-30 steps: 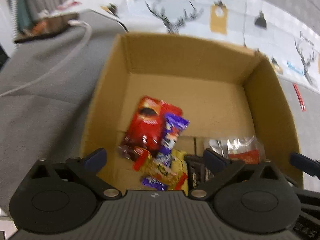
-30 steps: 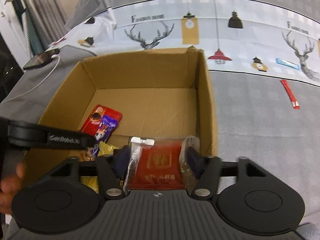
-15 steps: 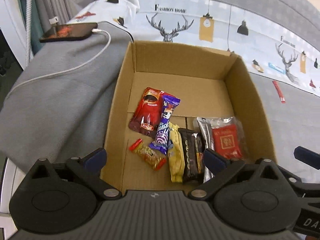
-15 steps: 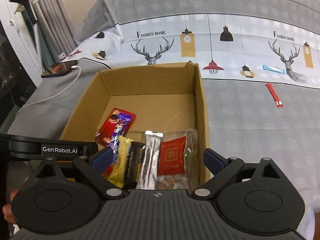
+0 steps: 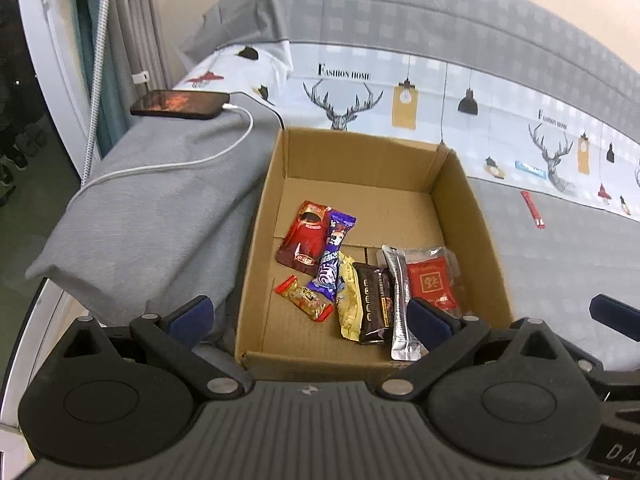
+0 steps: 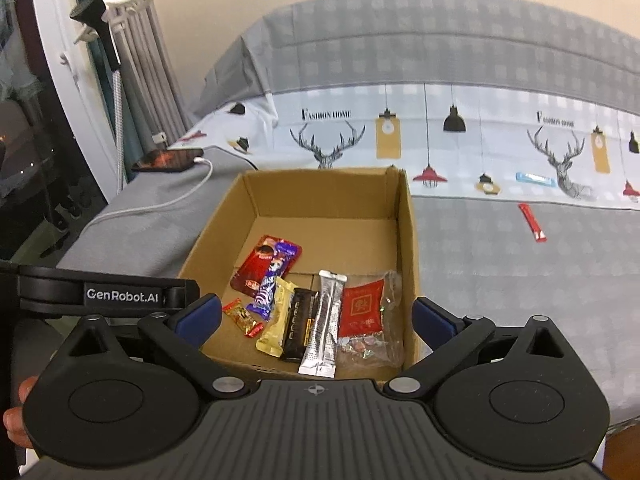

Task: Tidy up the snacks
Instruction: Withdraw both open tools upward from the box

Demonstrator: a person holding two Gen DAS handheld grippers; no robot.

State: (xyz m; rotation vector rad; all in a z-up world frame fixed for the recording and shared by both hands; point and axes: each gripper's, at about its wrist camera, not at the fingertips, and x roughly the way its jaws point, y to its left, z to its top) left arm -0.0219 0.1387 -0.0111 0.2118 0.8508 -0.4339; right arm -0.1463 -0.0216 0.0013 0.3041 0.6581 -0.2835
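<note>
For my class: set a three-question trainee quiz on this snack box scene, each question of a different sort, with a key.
1. True or false: the right gripper grips the red packet in the clear bag.
2. How many snacks lie outside the cardboard box, on the bed?
3. In the row, the silver sachet lies between the clear bag and: A) brown bar B) yellow bar C) purple wrapper.

Key: 1 false; 2 two, a red stick and a blue strip; 3 A.
</note>
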